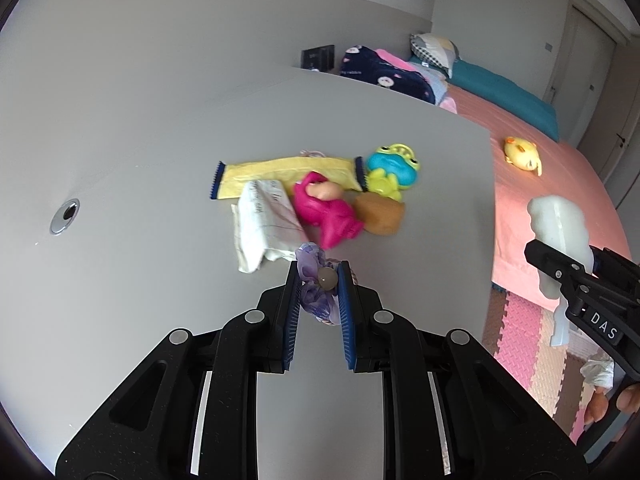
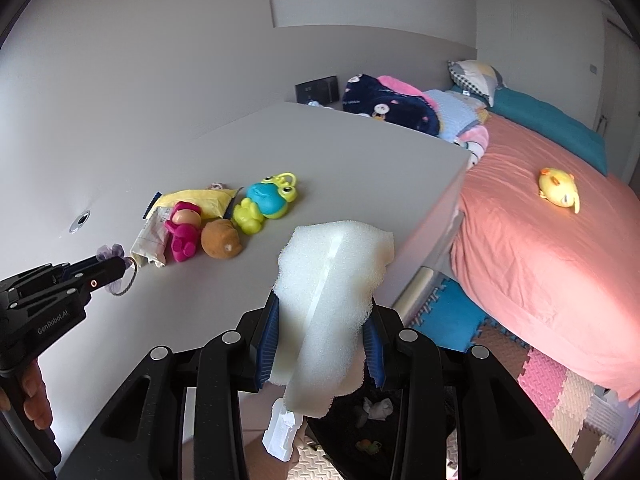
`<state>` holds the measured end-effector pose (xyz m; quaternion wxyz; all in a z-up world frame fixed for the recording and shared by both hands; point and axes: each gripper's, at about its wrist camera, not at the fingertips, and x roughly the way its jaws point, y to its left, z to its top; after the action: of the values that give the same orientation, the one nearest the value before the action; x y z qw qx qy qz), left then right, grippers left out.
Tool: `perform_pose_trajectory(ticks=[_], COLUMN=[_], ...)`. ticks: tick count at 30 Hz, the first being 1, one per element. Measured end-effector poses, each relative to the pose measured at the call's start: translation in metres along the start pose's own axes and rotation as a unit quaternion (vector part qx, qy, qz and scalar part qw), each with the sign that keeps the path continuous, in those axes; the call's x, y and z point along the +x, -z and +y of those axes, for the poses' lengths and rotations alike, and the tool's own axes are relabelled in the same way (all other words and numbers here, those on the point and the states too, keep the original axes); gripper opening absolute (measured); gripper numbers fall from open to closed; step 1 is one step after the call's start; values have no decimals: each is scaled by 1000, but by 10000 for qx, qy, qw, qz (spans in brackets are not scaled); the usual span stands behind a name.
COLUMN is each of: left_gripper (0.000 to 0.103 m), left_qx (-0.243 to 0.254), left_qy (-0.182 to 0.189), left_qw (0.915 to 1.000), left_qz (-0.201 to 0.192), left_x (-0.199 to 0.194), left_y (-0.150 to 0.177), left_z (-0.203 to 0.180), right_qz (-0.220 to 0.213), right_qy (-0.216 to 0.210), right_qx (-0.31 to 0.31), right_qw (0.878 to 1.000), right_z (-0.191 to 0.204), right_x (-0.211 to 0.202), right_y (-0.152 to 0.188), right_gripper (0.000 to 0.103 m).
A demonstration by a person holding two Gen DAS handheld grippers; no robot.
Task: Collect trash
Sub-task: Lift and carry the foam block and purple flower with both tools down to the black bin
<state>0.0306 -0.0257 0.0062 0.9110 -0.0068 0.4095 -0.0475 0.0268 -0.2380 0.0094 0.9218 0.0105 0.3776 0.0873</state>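
Two pieces of trash are already in hand. The left gripper (image 1: 319, 280) is clamped on a purple scrap (image 1: 316, 276) above the worktop (image 1: 140, 140); the right gripper (image 2: 320, 344) squeezes a foam block (image 2: 332, 280) past the worktop's edge. Best to hold both grips firm, carry them level, and release only once over the dark bin (image 2: 360, 412) I think sits below.
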Motion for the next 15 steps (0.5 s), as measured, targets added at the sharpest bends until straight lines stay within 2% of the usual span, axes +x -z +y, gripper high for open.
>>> perform_pose_trajectory(ticks=[15], left_gripper=[18], left_qx=[552], left_qy=[434], left_qw=[9975], left_qz=[87], left_x=[5], left_y=[9], left_z=[-70], right_qz=[-126], right_qy=[367], right_qx=[361], right_qw=[9986], right_z=[-52], right_x=[-34], right_y=[24], right_gripper=[38])
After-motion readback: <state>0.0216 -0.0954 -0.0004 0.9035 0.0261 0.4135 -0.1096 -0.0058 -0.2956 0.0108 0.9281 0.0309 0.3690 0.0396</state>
